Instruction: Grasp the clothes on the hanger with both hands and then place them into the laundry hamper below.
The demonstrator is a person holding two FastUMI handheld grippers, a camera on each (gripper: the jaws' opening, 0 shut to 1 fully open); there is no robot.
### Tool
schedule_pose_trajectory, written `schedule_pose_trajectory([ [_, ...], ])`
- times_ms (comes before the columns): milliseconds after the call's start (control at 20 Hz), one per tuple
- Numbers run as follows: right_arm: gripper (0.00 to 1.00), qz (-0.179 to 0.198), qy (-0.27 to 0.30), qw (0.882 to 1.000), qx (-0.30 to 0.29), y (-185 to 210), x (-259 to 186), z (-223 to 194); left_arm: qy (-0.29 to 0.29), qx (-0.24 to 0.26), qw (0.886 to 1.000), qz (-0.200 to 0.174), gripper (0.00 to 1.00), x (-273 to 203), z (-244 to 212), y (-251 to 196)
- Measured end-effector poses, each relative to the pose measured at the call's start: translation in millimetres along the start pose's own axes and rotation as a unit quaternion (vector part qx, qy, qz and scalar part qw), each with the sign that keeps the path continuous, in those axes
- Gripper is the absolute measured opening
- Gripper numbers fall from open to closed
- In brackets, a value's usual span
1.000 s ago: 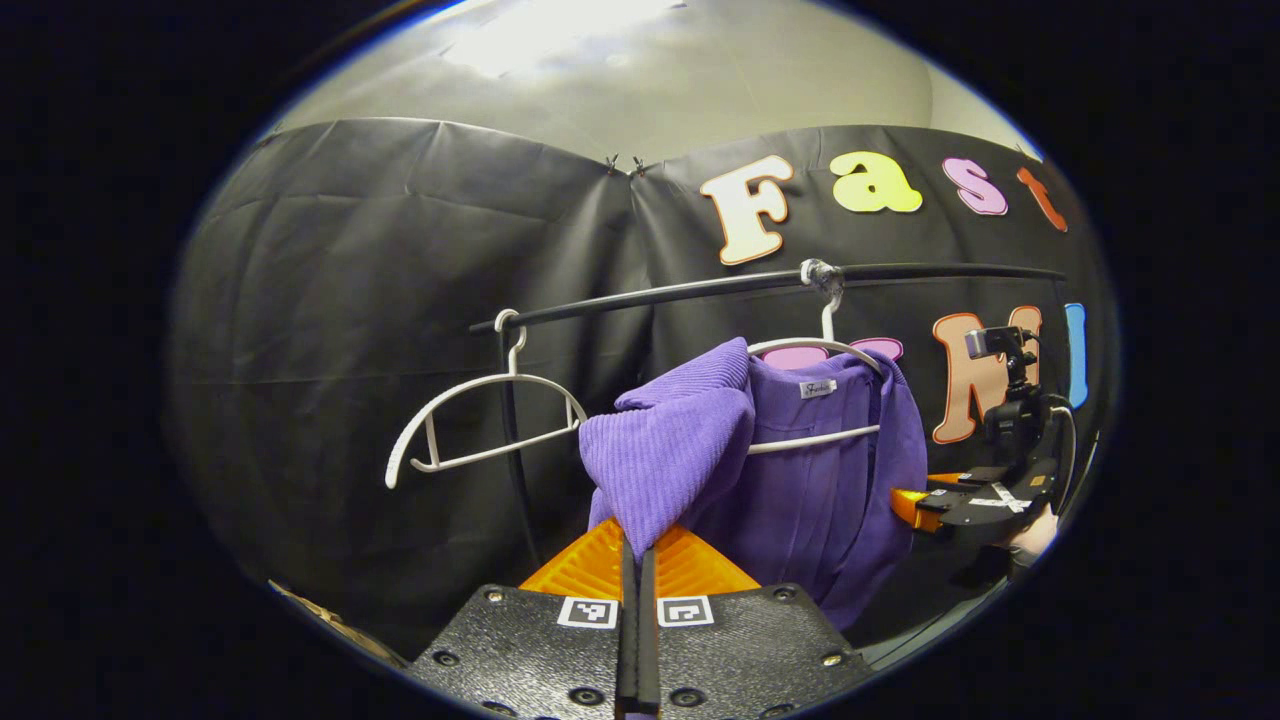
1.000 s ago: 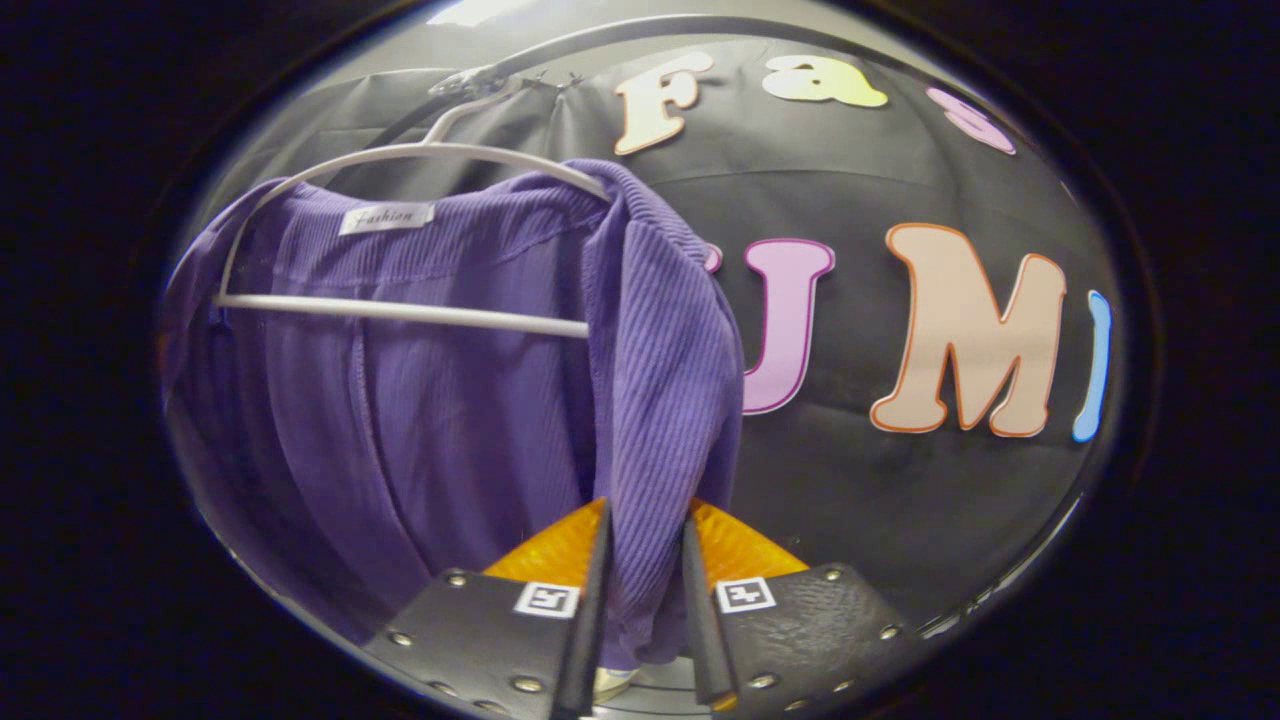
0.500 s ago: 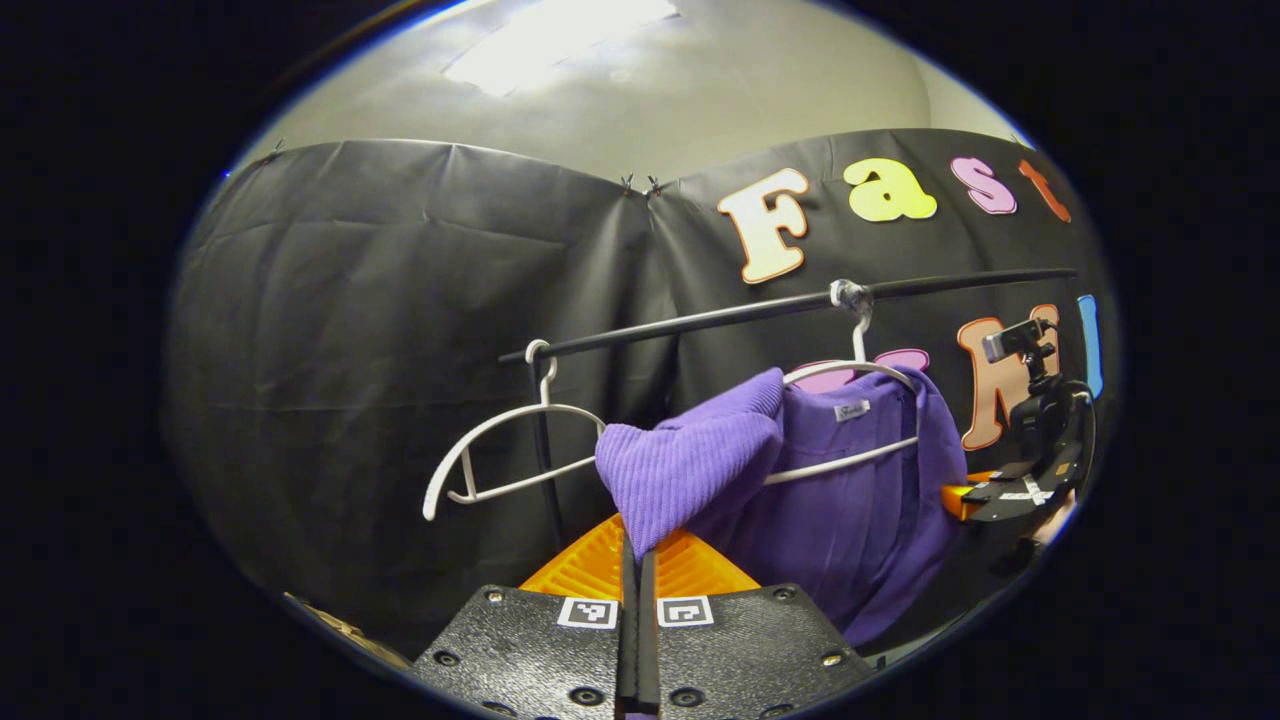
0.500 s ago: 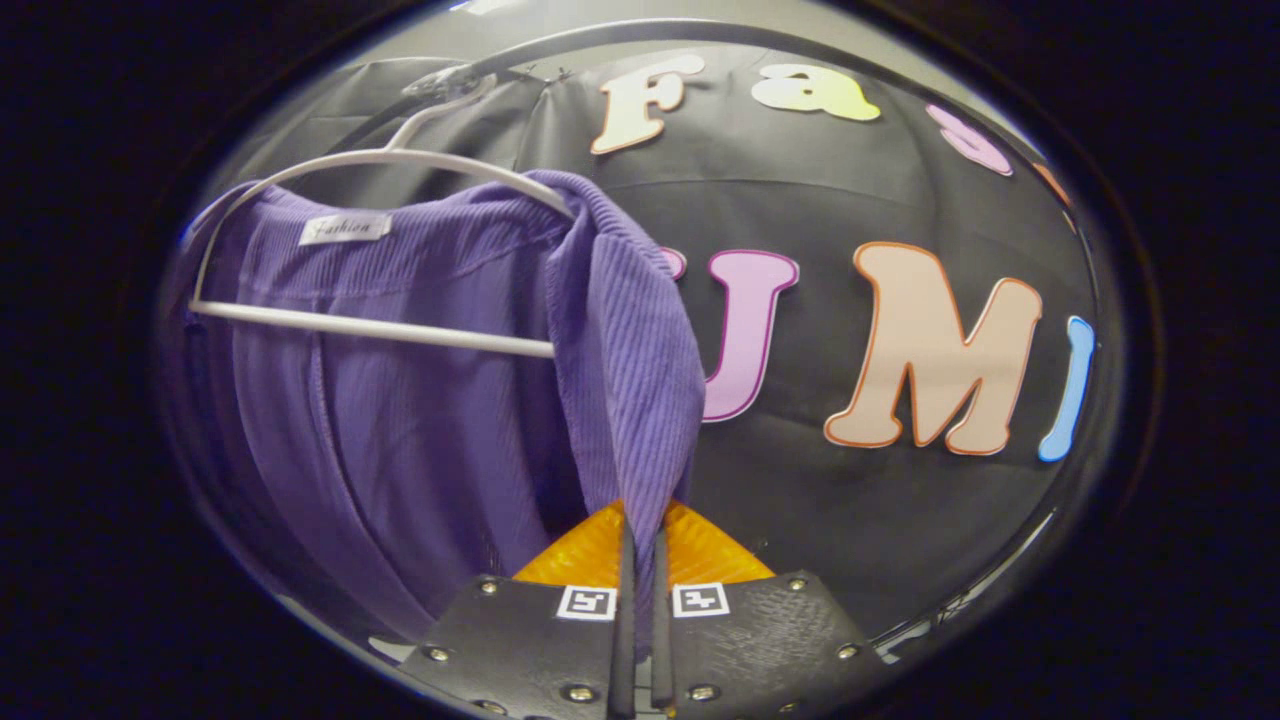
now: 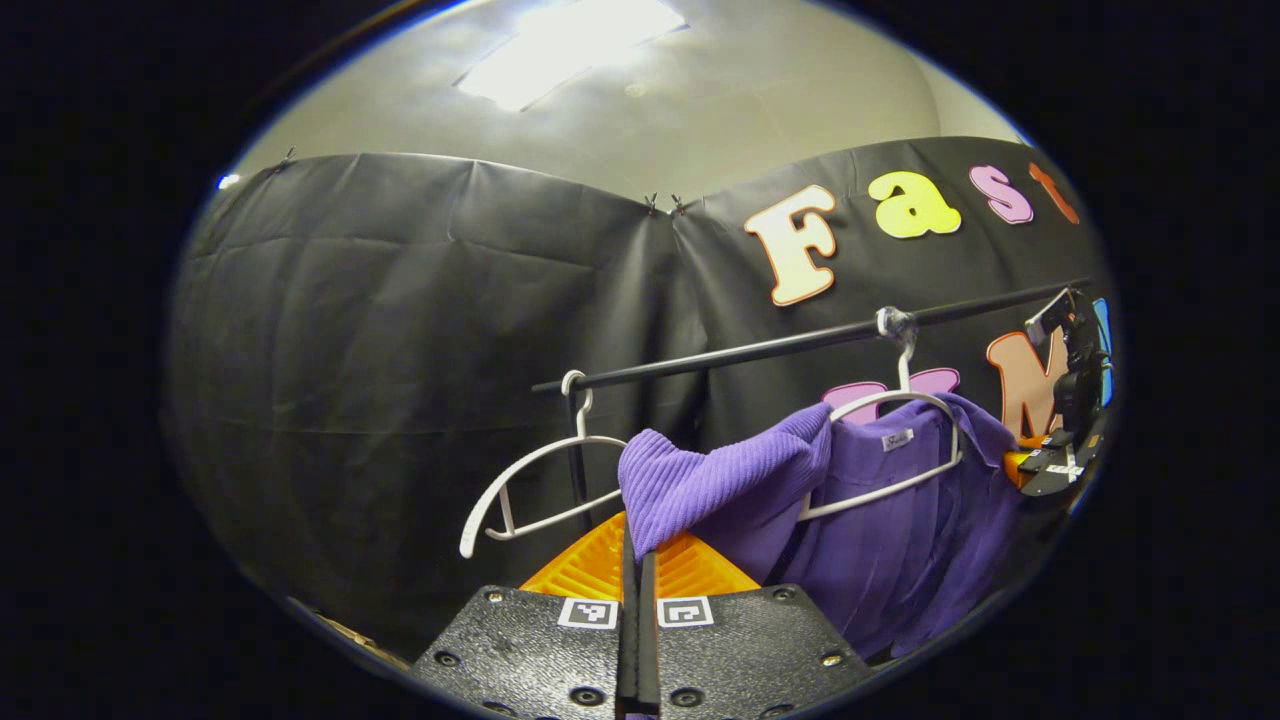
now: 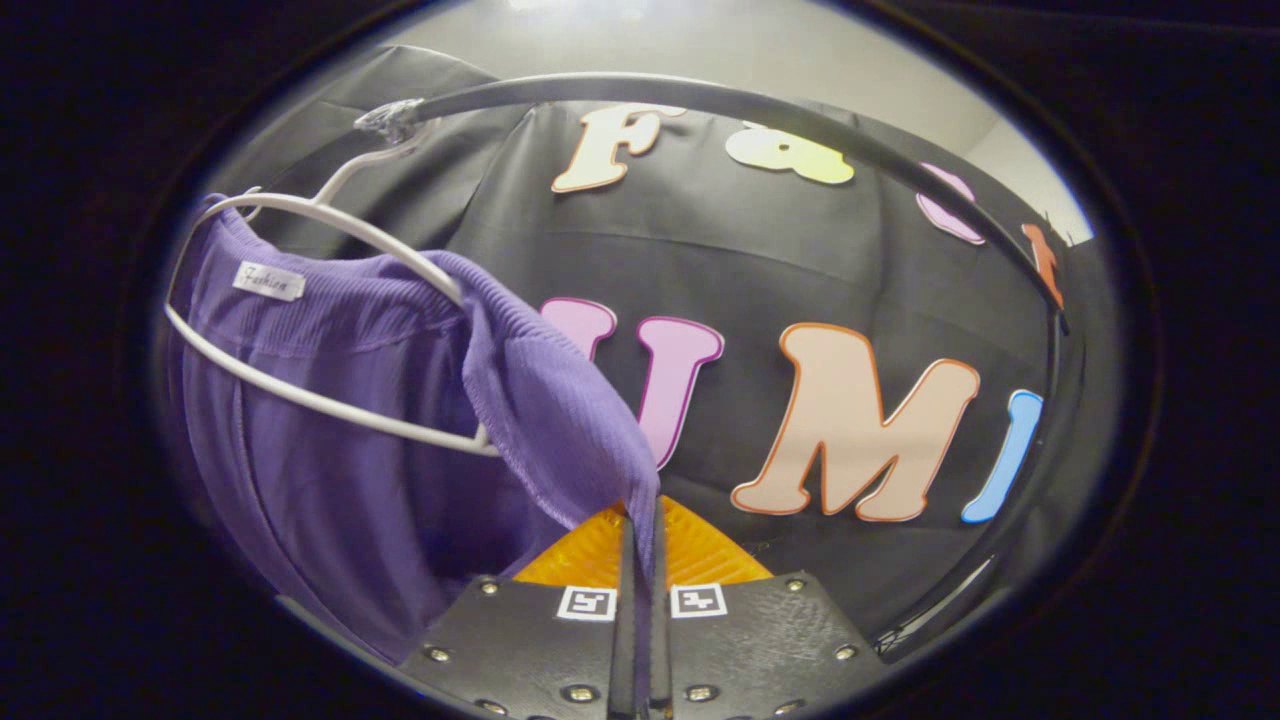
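In the left gripper view, an empty white plastic hanger [image 5: 540,480] hangs at the left end of the thin black clothes rail [image 5: 760,348], its hook beside the rail's upright post. Just right of it, your left tongs [image 5: 637,545] are closed tight on a fold of the purple ribbed knit garment [image 5: 880,540], the pinched shoulder drawn off toward you while the rest of the cloth drapes from a second white plastic hanger [image 5: 890,440] hooked farther along the rail. At the far right edge of that view, your right tongs [image 5: 1022,468] sit against the garment's other shoulder, the camera mast standing above them.

In the right gripper view, the garment [image 6: 330,470] hangs at left on its tilted white hanger [image 6: 330,310], a small white label [image 6: 268,281] sewn at the neckline, the rail [image 6: 760,105] arching overhead. Your right tongs [image 6: 640,560] are clamped shut on the garment's shoulder edge, the fabric stretched from the hanger's end down between the fingers.
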State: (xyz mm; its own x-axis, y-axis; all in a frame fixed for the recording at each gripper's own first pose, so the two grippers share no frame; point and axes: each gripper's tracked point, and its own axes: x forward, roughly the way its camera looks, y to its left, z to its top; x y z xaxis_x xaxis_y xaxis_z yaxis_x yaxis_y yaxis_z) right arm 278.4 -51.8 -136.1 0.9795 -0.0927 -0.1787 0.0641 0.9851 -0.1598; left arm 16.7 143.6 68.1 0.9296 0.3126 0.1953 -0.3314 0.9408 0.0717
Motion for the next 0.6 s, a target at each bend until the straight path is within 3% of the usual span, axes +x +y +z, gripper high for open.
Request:
schedule_pose_trajectory([
  [600,0.06,-0.041,-0.035,0.999,-0.009,-33,19,34,-0.032,0.006,0.999,0.024,0.0,24,18,27],
])
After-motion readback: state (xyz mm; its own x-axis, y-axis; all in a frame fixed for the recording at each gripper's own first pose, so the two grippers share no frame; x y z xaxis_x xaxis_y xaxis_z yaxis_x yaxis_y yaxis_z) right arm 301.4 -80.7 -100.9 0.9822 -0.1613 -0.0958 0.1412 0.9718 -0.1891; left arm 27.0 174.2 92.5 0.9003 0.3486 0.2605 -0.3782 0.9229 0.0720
